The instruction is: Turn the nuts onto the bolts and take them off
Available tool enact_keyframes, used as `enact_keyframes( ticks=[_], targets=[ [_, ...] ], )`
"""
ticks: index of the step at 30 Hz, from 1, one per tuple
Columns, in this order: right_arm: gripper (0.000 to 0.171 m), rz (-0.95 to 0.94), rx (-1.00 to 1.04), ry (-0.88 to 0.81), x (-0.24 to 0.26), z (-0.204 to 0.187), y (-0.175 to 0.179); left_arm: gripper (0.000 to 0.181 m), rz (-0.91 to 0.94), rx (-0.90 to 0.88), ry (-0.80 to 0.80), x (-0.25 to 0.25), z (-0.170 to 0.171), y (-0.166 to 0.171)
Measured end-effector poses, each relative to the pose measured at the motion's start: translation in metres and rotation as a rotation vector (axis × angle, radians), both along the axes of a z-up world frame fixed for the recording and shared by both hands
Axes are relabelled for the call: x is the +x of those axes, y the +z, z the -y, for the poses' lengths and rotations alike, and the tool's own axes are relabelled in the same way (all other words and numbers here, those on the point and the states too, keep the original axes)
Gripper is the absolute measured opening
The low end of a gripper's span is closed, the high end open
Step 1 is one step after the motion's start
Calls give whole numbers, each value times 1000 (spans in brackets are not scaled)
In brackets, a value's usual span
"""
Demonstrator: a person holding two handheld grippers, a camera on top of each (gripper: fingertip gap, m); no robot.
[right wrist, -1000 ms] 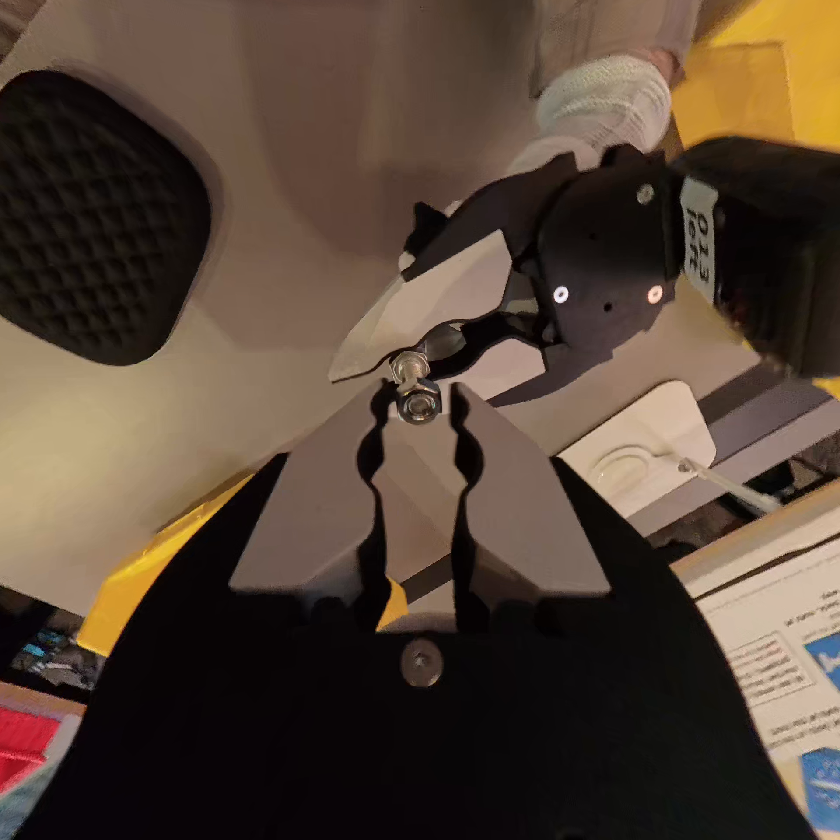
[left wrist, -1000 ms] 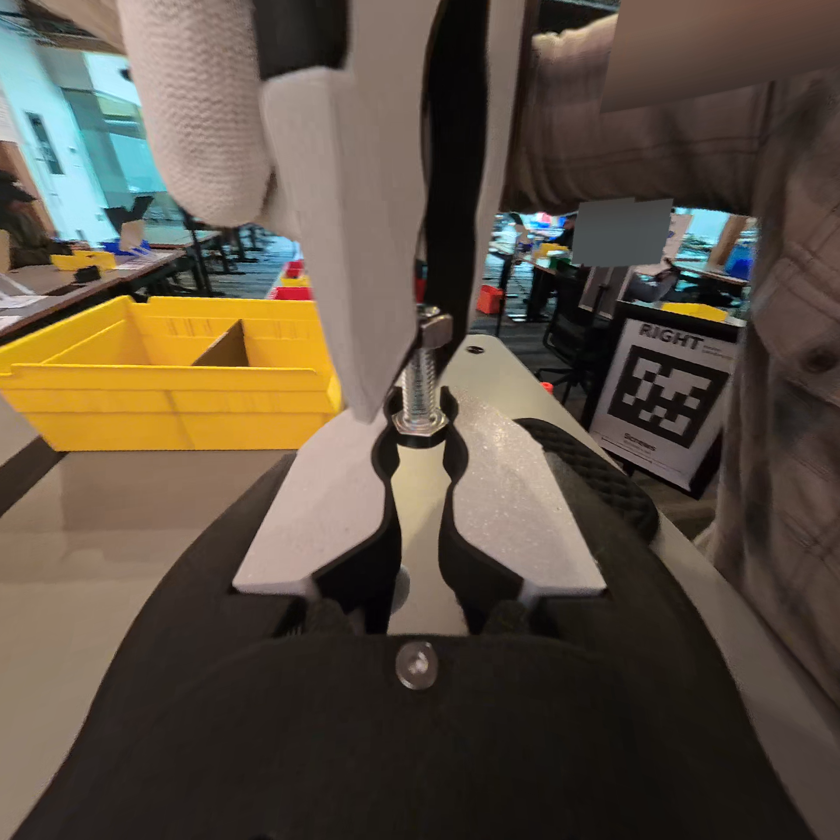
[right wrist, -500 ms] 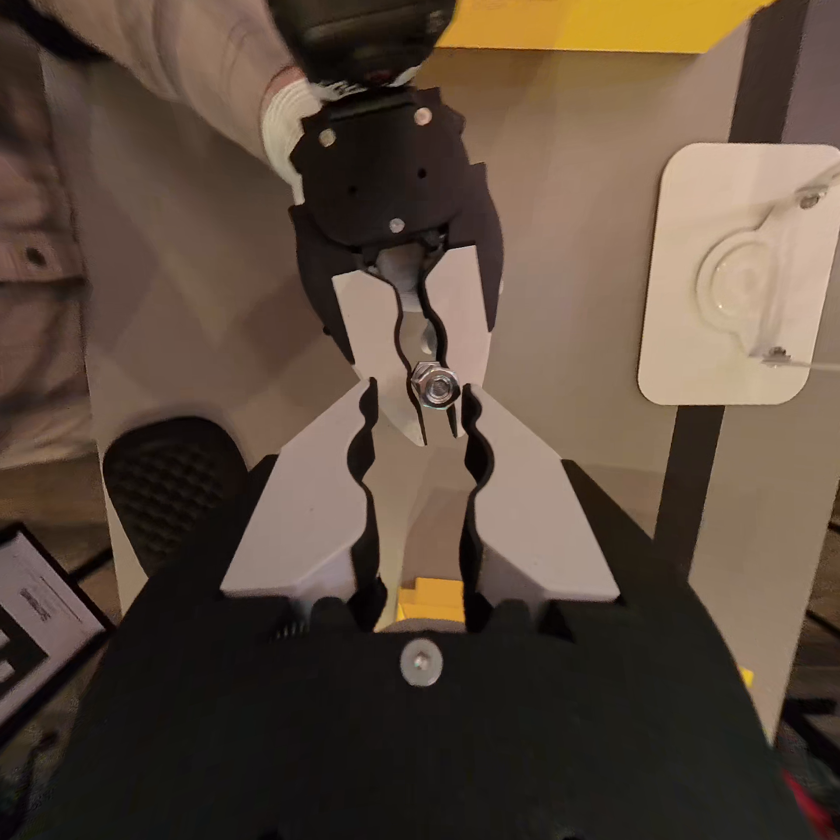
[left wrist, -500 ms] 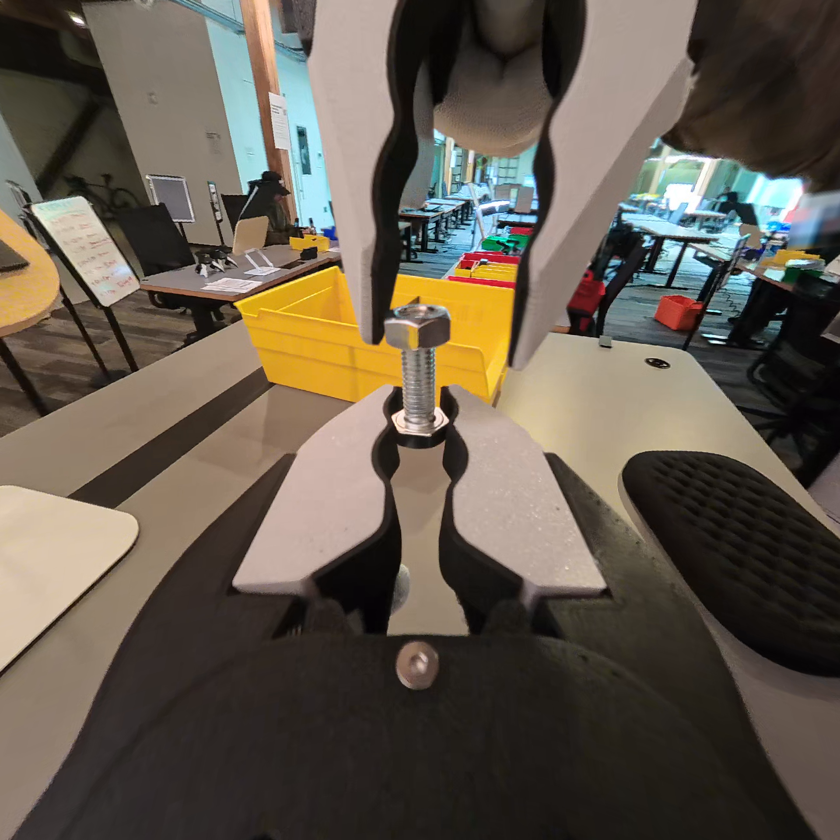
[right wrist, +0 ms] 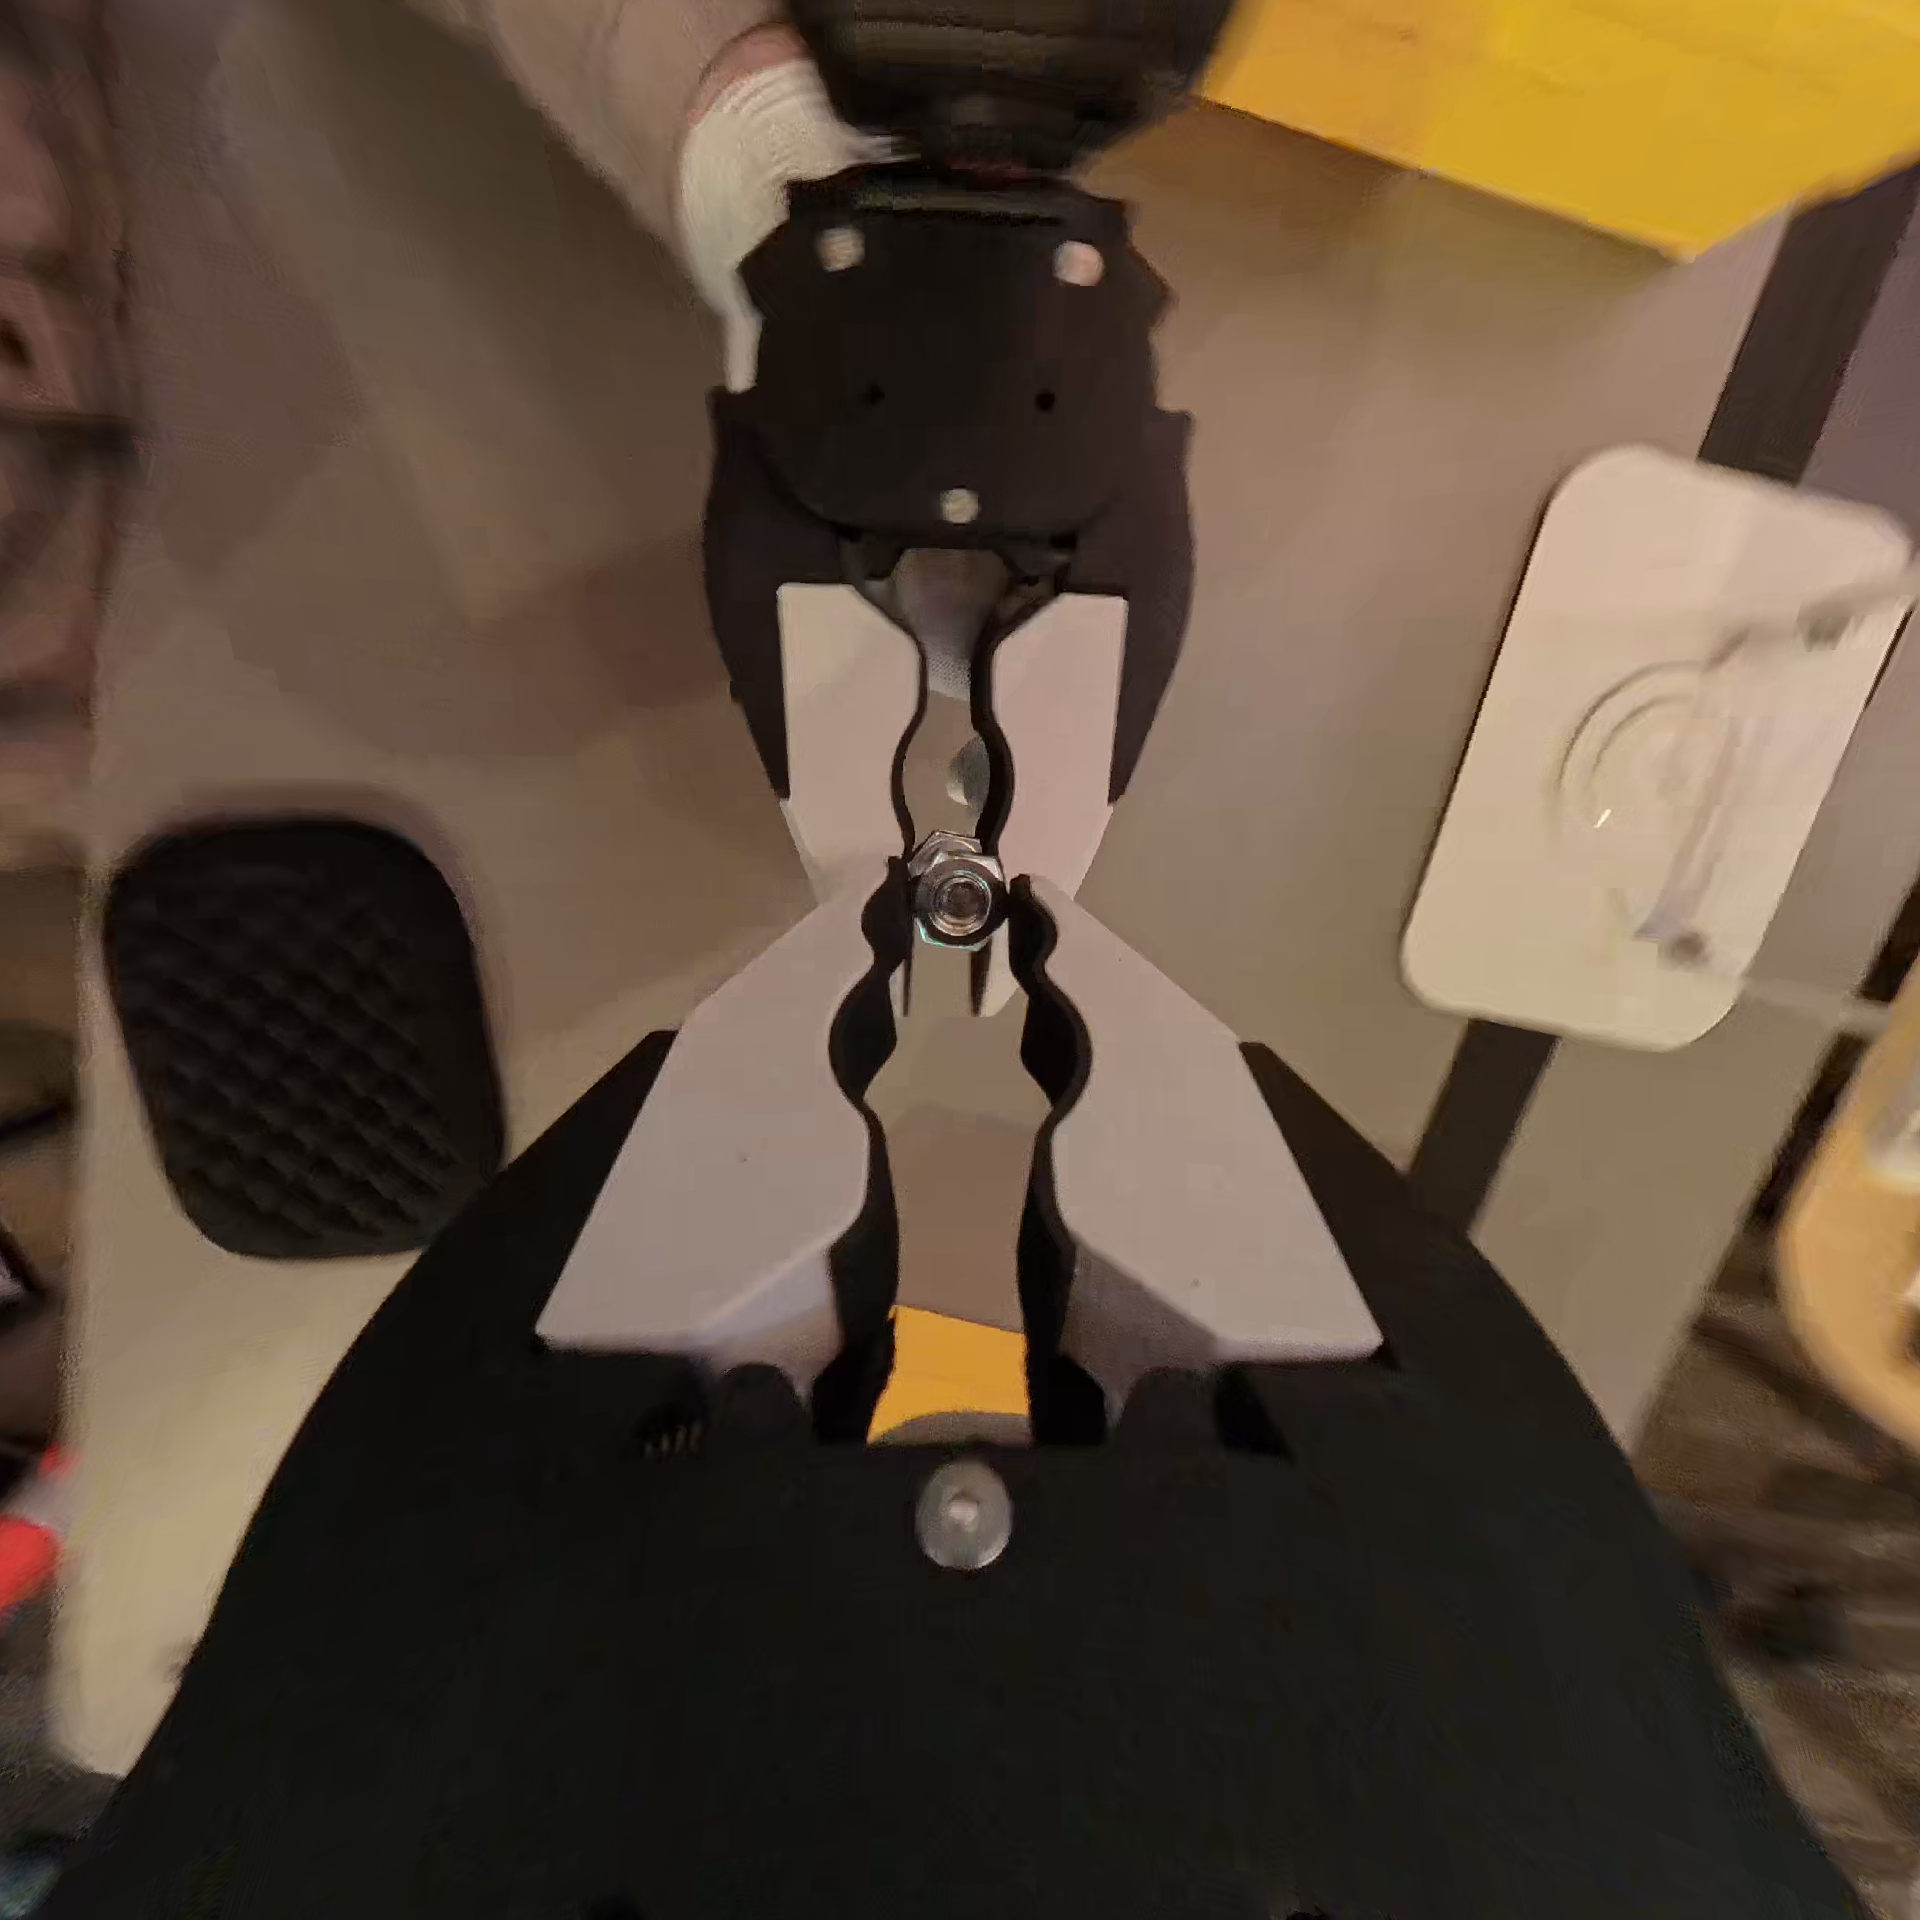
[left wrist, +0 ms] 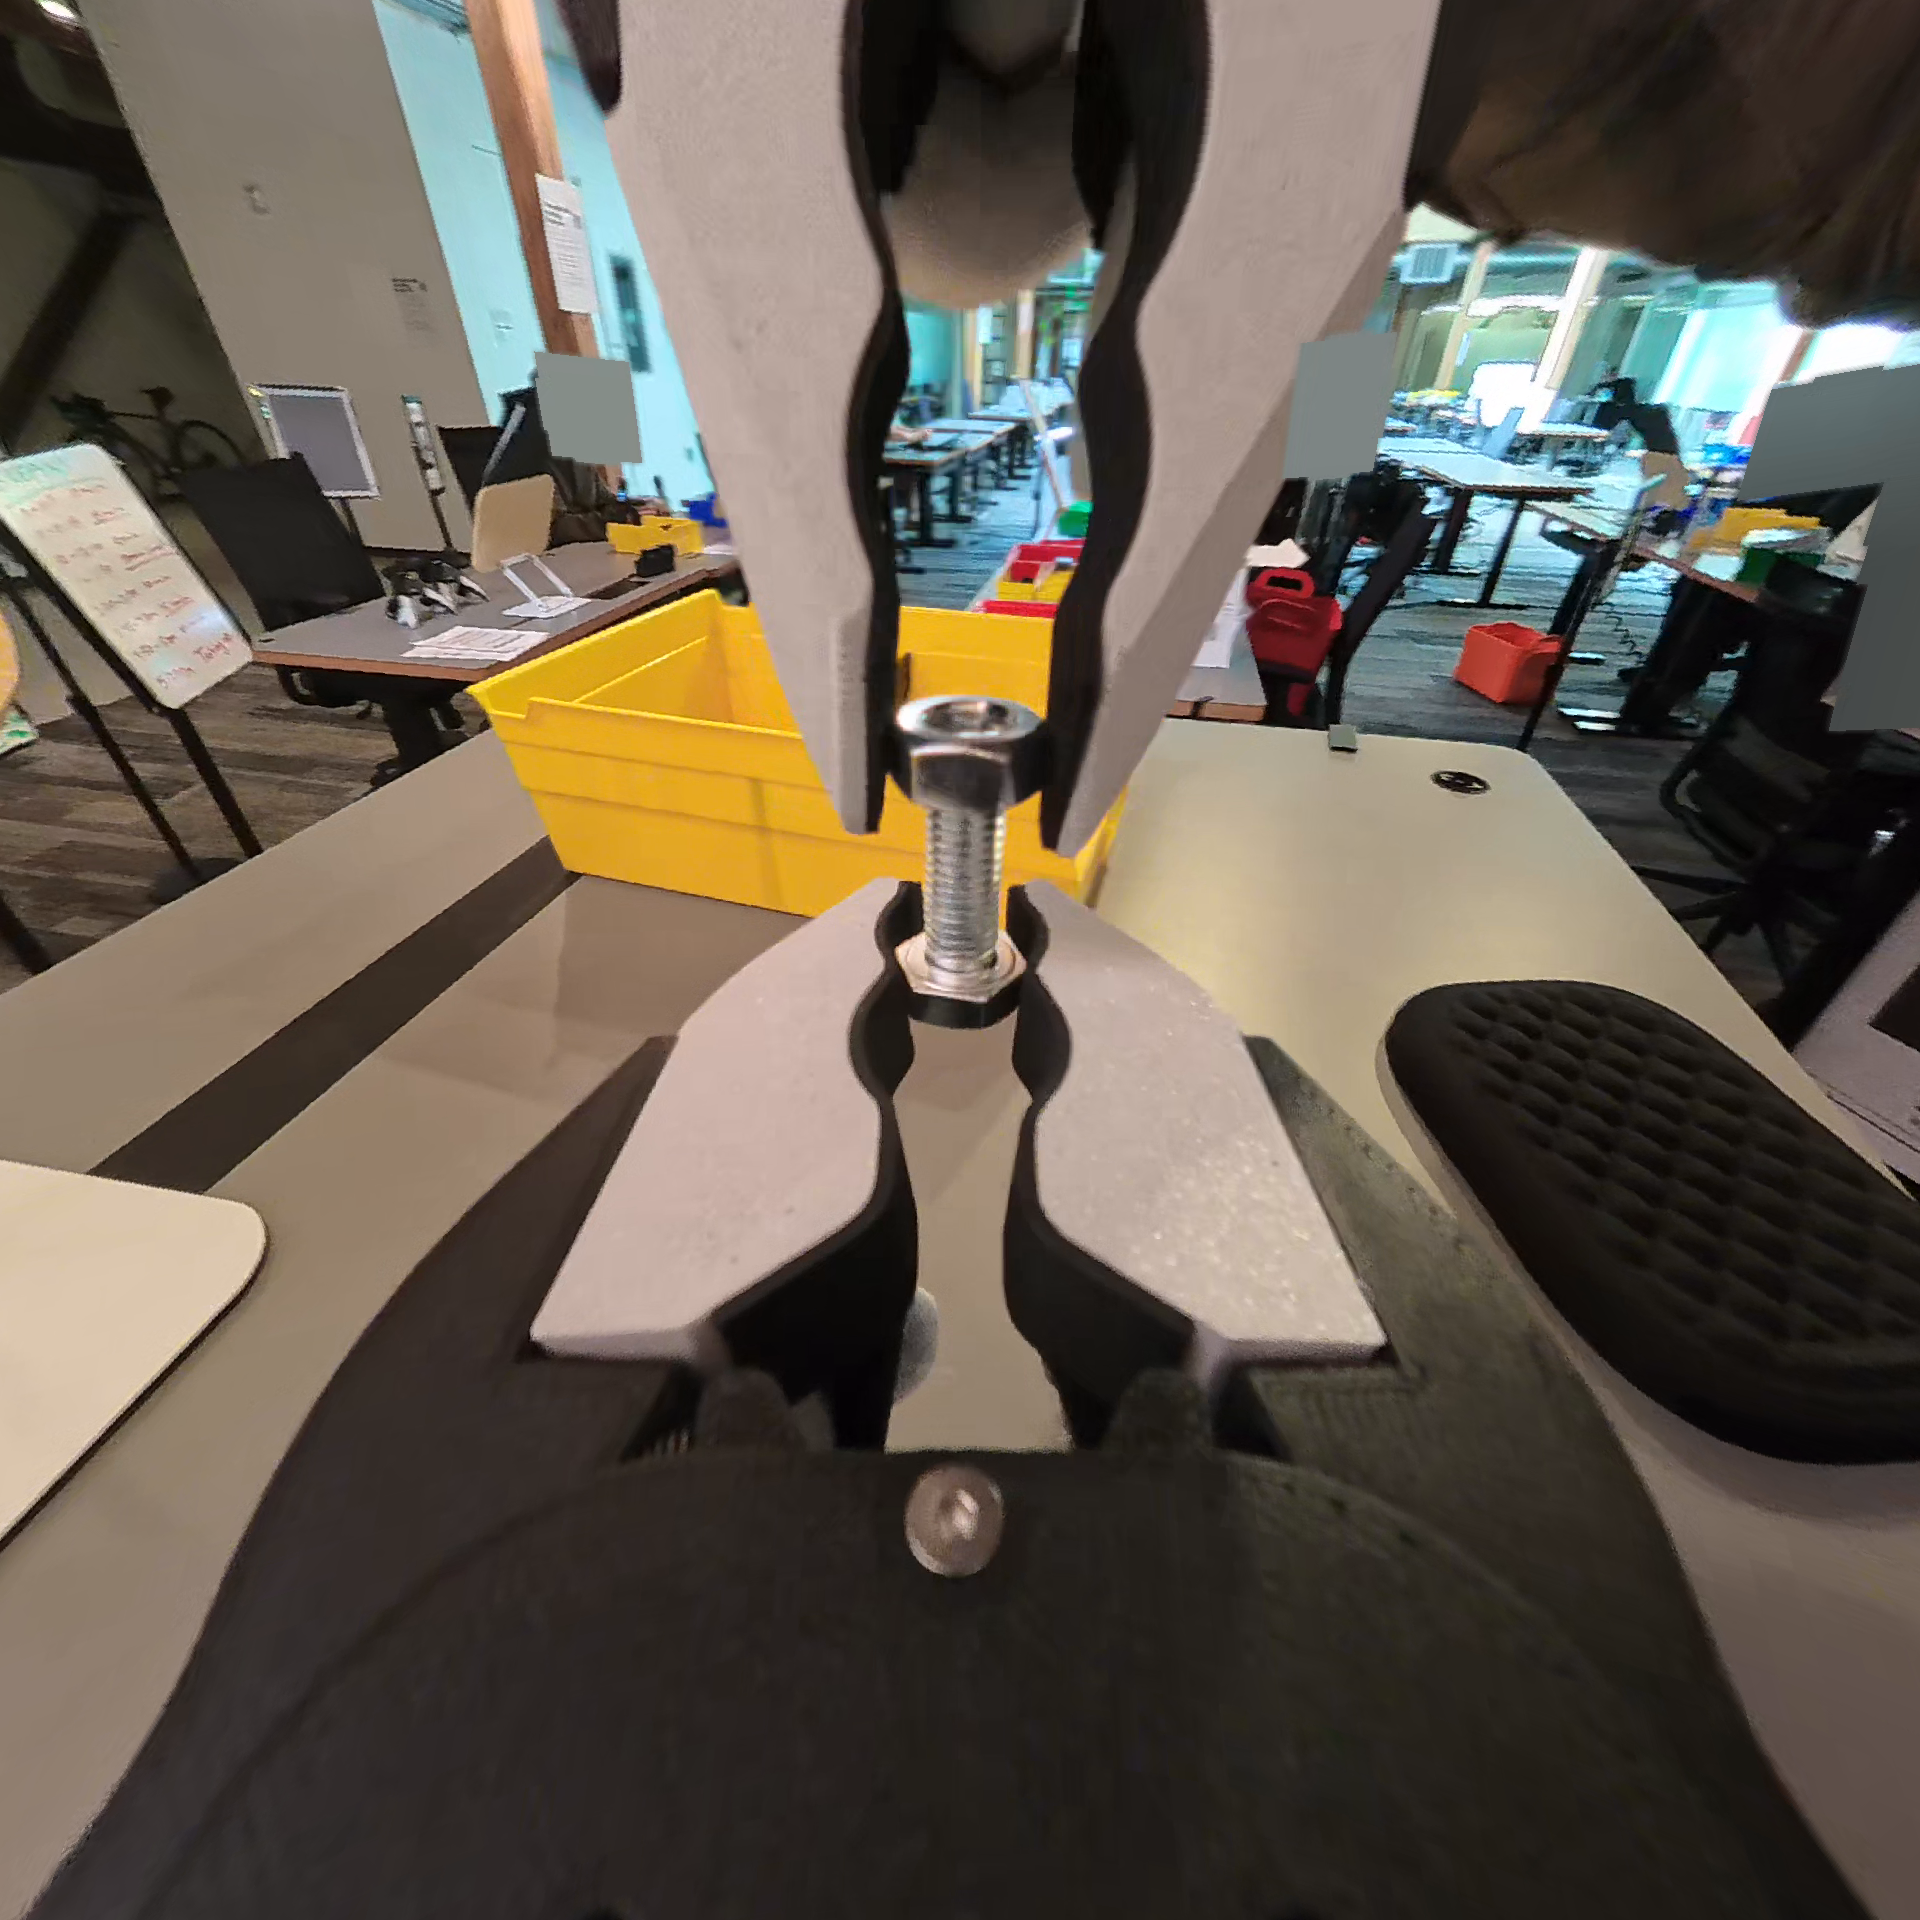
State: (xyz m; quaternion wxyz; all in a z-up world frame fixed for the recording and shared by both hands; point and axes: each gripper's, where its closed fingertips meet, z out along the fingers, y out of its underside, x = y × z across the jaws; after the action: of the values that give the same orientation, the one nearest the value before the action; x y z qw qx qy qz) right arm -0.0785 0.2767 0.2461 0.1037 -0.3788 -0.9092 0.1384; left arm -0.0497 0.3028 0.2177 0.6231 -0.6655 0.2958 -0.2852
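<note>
Two grippers meet at 12 o'clock: left gripper (left wrist: 961, 961) clamps nut (left wrist: 961, 975), right gripper (left wrist: 961, 769), open half a second ago, now pinches bolt (left wrist: 966, 852) head; next turn can start.

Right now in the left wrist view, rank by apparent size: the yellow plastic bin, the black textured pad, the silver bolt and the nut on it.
Black textured pad, nearest the camera, so unsure.
Yellow plastic bin, partly hidden.
Silver bolt.
Nut.
</note>
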Motion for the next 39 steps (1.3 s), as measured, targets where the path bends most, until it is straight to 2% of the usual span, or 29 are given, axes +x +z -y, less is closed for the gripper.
enact_keyframes(
  ticks=[2,9,12,14,15,16,17,19,24,27,29,34,39],
  targets=[
    [18,-11,98,197,6,3,-2,16,-13,3,-37,5,4,-2],
    [18,20,444,679,20,7,-6,16,21,-33,-191,20,21,-5],
    [18,38,567,824,23,9,-7,16,36,-50,-257,26,29,-6],
    [18,57,612,840,24,11,-7,16,30,-43,-265,28,31,-7],
    [19,48,625,814,21,11,-6,16,33,-32,-245,26,28,-6],
    [34,19,624,773,16,10,-4,16,43,-34,-234,25,27,-4],
    [35,18,591,710,15,8,-3,16,47,-29,-219,22,25,-2],
    [34,5,474,527,12,7,2,16,35,-18,-150,14,16,-2],
    [28,-47,113,-61,-6,-1,17,16,44,-10,-21,-1,-1,-2],
    [33,-24,2,-245,-4,-8,12,16,43,-5,5,-3,-4,-2],
    [34,3,-53,-311,-2,-8,5,16,36,2,26,-4,-5,-2],
    [17,2,-98,-362,-2,-7,-6,16,32,12,33,-5,-5,-1],
    [17,0,-56,-272,-2,-7,-5,16,29,12,21,-4,-4,0]
  ],
)
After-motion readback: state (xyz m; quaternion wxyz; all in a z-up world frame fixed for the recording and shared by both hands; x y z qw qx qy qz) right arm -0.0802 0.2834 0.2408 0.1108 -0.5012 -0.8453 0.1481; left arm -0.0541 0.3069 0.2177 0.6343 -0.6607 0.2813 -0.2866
